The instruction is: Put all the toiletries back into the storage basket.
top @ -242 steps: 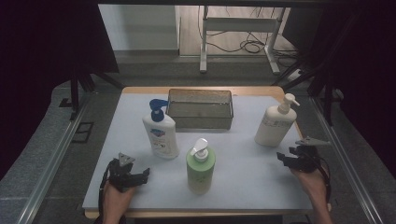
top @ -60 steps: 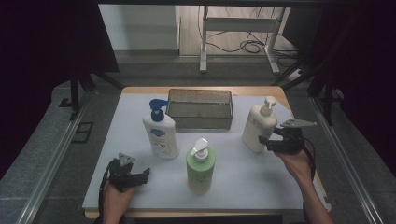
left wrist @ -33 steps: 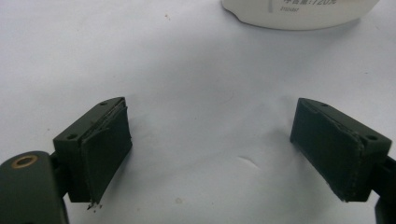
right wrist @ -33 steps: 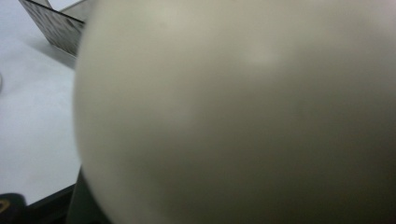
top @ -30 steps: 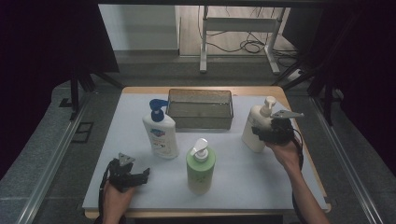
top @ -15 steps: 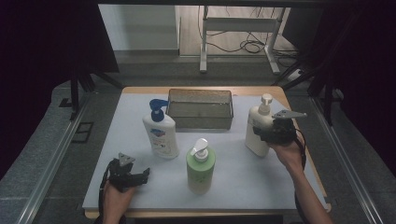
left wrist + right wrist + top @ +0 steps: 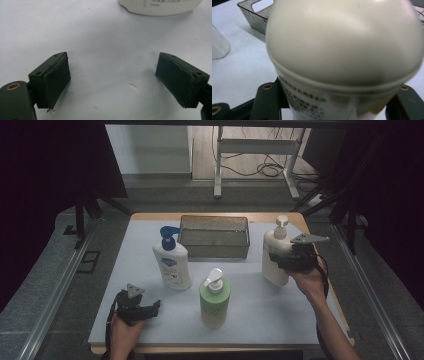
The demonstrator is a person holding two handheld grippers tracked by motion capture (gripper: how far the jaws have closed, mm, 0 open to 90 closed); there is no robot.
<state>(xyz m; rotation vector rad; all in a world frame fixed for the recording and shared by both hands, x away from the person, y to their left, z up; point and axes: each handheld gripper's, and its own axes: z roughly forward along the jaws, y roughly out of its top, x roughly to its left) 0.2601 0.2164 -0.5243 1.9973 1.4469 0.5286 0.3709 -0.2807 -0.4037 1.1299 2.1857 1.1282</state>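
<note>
Near the right edge of the surface, we held the cream pump bottle clenched in the right claw, its jaws closed against the bottle's sides. Two seconds earlier the claw had only been reaching beside the bottle; since then the bottle had been gripped and appeared to rise slightly, tilted, just right of the mesh basket. We judged the lift under way, probably toward the basket. At the front left corner, our left claw rested released, jaws apart over bare surface. White-and-blue bottle and green bottle stood untouched.

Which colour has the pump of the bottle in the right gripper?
White, like the bottle itself; the high view shows it best.
</note>
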